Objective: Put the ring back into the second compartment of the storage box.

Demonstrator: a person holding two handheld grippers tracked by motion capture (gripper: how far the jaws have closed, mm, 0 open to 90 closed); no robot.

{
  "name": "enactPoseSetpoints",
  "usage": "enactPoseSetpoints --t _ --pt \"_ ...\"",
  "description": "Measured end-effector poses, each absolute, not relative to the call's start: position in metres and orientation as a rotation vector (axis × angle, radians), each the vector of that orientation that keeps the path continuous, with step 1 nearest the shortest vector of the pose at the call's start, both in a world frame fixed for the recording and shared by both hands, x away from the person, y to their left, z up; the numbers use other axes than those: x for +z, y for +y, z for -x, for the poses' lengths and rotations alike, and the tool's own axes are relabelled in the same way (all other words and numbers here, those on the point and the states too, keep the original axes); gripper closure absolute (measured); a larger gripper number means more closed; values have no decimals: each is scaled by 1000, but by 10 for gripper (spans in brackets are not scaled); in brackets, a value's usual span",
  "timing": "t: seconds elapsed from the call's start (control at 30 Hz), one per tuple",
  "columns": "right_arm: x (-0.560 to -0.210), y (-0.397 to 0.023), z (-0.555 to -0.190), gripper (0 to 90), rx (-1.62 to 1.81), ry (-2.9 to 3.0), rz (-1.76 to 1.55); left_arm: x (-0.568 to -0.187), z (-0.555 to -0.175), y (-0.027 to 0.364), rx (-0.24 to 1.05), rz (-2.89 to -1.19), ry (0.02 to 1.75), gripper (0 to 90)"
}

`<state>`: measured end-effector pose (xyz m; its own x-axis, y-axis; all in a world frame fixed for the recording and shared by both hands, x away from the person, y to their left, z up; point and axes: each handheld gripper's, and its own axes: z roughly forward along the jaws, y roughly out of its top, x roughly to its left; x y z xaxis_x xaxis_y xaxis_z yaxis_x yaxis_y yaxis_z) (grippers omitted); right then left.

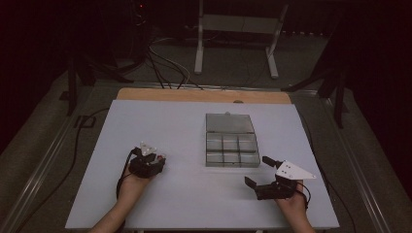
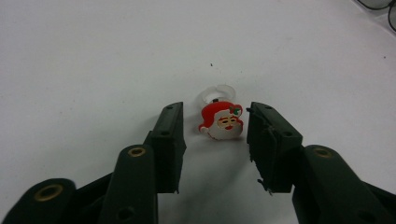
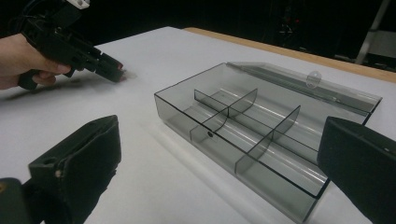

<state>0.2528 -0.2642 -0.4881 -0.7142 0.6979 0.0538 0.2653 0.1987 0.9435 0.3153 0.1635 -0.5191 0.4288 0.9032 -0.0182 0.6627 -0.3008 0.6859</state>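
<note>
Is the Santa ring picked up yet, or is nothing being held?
Nothing yet. The left hand-held gripper has its jaws either side of the Santa ring, not touching. The right hand-held gripper is open, empty.

Looks like a lab or recording studio: dark, unlit surroundings, loose cables (image 1: 165,65) trailing over grey carpet (image 1: 228,65) far beyond the jaws, metal stand legs (image 1: 272,53), one white surface (image 1: 160,121) on rails.

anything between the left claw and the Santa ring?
Nothing: in the left gripper view the Santa ring sits between the left claw's open jaws, with bare white table on either side.
</note>
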Motion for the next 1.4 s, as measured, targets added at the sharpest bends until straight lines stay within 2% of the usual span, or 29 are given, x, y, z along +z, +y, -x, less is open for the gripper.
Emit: enactPoseSetpoints --t 0.7,1.4 --pt "-489 -264 -253 0 1516 2094 -907 -520 -322 164 498 -2074 1290 714" --pt "-488 -265 -253 0 1518 2091 -912 -513 -321 163 494 -2090 1258 737"
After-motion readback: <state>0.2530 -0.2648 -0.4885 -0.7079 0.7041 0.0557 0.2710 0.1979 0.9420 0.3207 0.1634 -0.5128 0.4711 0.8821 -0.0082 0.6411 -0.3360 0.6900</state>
